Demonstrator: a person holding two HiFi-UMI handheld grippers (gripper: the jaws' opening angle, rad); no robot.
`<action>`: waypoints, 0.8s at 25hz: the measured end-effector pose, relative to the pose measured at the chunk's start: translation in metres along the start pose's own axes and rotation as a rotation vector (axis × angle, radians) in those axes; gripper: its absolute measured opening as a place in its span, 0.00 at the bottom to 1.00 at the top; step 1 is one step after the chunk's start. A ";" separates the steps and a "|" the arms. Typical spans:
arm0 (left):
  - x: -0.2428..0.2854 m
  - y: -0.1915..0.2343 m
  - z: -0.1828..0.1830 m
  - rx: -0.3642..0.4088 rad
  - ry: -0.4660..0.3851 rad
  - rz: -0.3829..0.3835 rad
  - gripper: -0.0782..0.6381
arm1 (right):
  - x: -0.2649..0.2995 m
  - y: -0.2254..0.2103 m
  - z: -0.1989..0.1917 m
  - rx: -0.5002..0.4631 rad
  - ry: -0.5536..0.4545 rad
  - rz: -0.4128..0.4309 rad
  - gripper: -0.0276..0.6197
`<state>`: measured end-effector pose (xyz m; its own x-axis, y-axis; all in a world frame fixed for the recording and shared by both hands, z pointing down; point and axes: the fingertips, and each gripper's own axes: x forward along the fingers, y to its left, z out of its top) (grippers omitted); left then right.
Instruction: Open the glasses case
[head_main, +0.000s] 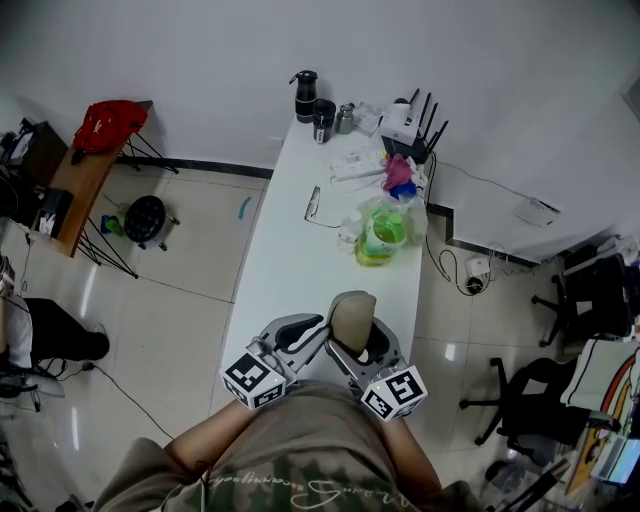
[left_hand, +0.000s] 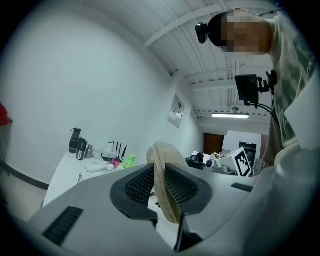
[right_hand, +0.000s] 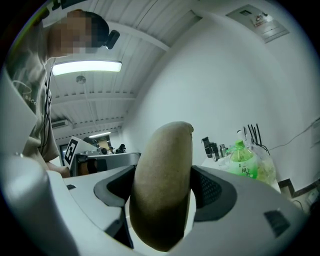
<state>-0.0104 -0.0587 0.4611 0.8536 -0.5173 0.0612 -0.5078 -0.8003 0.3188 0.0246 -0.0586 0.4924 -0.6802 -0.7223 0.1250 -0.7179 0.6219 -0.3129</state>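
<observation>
1. At the far end of the long white tabletop (head_main: 290, 260), a dark flask (head_main: 304, 95) and a dark mug (head_main: 323, 120) stand side by side. You cannot see what is in either.
2. Further right, near the tabletop's right edge, a clear plastic bag (head_main: 392, 215) holds a green bottle (head_main: 386, 230) with a green cap.
3. The glasses case (head_main: 352, 315) stands on end at the near end of the tabletop, right in front of you and between your two grippers. None of the views shows whether anything lies inside it.
4. Your left gripper (left_hand: 159, 170) has its jaws nearly together. The pads pinch a thin edge of the case from both sides.
5. Your right gripper (right_hand: 162, 185) has its jaws set wider. They clamp the broad body of the case, one pad against each side.
6. The case is tan and matte with a soft, suede-like surface, and it is rounded at the top. The gripper pads are dark with a fine grid pattern, set in smooth grey plastic shells. The tabletop is smooth and plain.
</observation>
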 end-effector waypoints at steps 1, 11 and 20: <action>-0.001 0.000 -0.001 0.000 0.009 0.003 0.19 | 0.000 0.001 -0.001 -0.009 0.005 0.001 0.59; -0.005 -0.001 0.000 -0.024 -0.007 -0.018 0.19 | -0.001 0.014 0.010 -0.242 -0.004 0.022 0.59; -0.004 -0.002 0.000 -0.106 0.030 -0.072 0.19 | -0.008 0.014 0.010 -0.083 -0.073 0.094 0.59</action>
<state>-0.0128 -0.0550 0.4598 0.8913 -0.4491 0.0626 -0.4315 -0.7976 0.4215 0.0215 -0.0472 0.4780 -0.7348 -0.6777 0.0286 -0.6630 0.7087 -0.2412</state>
